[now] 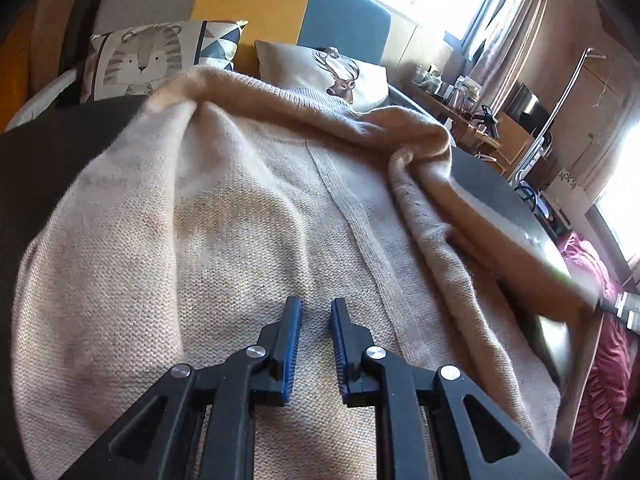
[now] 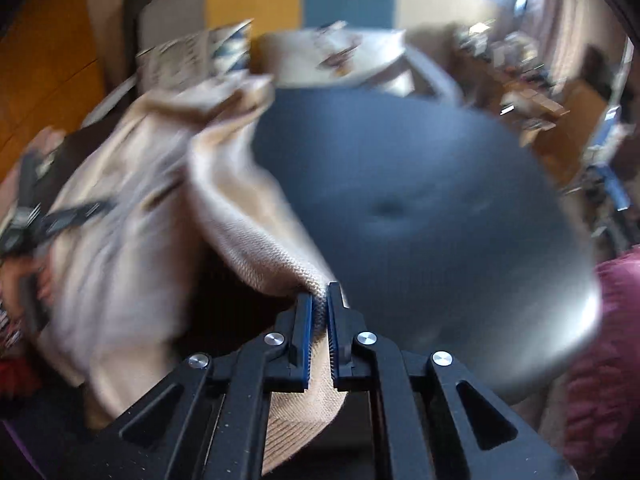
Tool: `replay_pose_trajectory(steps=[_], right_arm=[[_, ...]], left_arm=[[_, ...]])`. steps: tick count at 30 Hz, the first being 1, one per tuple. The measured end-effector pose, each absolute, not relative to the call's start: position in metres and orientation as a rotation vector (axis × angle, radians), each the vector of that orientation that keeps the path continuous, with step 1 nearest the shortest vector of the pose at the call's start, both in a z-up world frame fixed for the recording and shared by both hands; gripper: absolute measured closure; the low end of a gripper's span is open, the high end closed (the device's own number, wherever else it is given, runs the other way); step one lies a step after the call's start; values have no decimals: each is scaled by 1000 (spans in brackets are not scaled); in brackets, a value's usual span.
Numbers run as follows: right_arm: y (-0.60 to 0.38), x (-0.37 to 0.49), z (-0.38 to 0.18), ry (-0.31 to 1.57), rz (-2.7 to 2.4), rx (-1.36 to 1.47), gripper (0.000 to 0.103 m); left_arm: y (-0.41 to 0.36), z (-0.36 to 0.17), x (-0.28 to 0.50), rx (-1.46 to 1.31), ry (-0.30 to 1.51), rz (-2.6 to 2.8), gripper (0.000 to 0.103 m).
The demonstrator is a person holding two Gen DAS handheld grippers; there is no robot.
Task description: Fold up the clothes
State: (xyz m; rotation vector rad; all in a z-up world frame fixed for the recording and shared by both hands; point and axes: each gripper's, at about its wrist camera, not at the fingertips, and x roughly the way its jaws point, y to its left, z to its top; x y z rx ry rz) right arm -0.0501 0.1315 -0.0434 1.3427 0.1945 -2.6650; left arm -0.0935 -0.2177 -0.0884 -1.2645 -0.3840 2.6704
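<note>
At the frame's centre the beige sweater [image 1: 248, 208] lies barely folded; the right gripper [image 2: 319, 304] pinches its edge, while the left gripper [image 1: 316, 312] hovers, fingers narrowly parted and empty.

Free room: bare dark cushion [image 2: 400, 200], centre and right of right wrist view. Obstacles: beige sweater [image 1: 240, 208] heaped across left wrist view; pillows [image 1: 160, 56] upper left; cluttered desk [image 1: 472, 96] upper right.
</note>
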Motion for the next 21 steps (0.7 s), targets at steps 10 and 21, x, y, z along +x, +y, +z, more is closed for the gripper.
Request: replay_pose_trajectory(steps=[10,21], right_arm=[[230,-164,-41,205,-2990,1444,96],[303,-205,-74,226,-3157,1672,98]], left_arm=[[-198,-79,-97,-1328,-211,2744,88],[-202,-84,-95,-1297,-261,2746,86]])
